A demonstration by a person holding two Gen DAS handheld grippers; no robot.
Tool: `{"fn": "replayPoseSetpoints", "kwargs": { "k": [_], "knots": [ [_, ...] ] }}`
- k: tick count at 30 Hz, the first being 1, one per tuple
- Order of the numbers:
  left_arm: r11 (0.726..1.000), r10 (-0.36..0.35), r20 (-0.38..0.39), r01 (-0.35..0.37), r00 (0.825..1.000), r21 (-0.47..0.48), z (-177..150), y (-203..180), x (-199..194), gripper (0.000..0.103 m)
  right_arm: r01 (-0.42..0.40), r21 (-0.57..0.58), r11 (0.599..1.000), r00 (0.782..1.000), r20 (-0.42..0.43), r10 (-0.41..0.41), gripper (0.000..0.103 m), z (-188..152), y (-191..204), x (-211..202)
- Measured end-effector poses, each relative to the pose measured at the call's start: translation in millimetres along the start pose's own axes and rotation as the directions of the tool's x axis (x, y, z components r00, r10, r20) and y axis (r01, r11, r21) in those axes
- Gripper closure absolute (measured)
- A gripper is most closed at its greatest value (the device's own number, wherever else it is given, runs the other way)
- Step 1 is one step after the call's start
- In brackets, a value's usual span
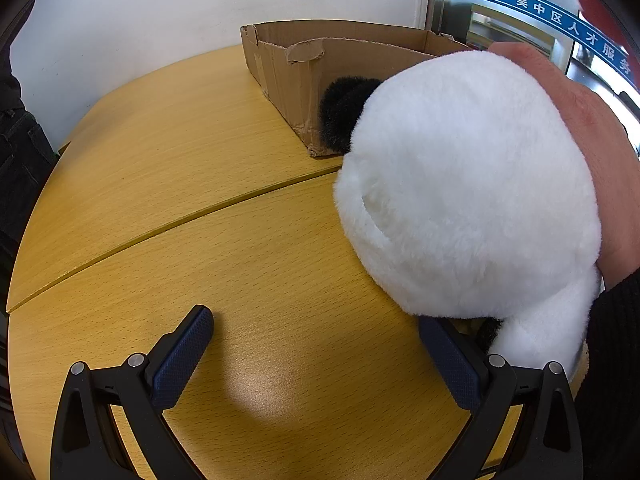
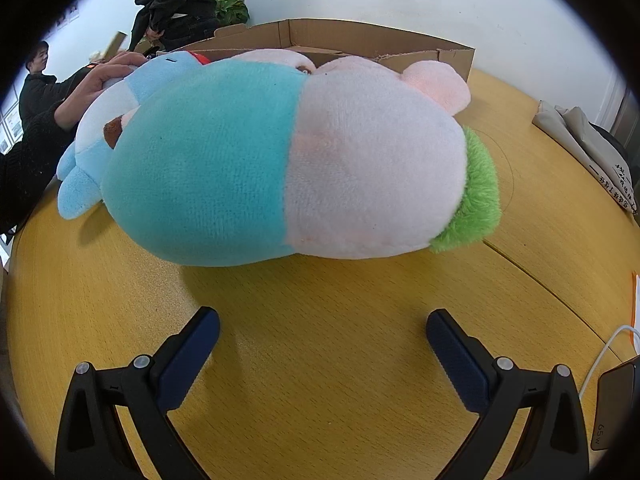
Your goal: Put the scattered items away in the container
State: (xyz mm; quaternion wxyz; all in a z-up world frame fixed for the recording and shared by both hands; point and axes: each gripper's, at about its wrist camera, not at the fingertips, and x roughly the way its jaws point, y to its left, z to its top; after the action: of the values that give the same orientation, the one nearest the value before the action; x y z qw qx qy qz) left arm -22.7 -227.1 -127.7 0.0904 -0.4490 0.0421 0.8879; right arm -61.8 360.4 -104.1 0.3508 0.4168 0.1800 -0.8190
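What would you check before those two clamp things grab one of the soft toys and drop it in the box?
1. Left gripper open: ok, fingers spread, nothing between them.
2. Right gripper open: ok, empty.
3. Right side lined up with a toy: ok, the teal and pink plush lies straight ahead on the table.
4. Left side clear to grab: not ok, a bare hand holds the white plush.
5. Cardboard box open: ok.
6. Room left inside the box: cannot tell.
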Motion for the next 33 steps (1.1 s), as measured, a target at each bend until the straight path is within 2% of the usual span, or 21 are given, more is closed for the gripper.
{"fn": "replayPoseSetpoints", "kwargs": {
  "k": [33],
  "knots": [
    [1.000,0.006,0.000,-0.006,1.000,-0.008,1.4,-0.7,-1.4,0.000,0.000,0.000,1.000,1.000,0.000,0.000,0.000,0.8,1.4,-1.3]
  ]
}}
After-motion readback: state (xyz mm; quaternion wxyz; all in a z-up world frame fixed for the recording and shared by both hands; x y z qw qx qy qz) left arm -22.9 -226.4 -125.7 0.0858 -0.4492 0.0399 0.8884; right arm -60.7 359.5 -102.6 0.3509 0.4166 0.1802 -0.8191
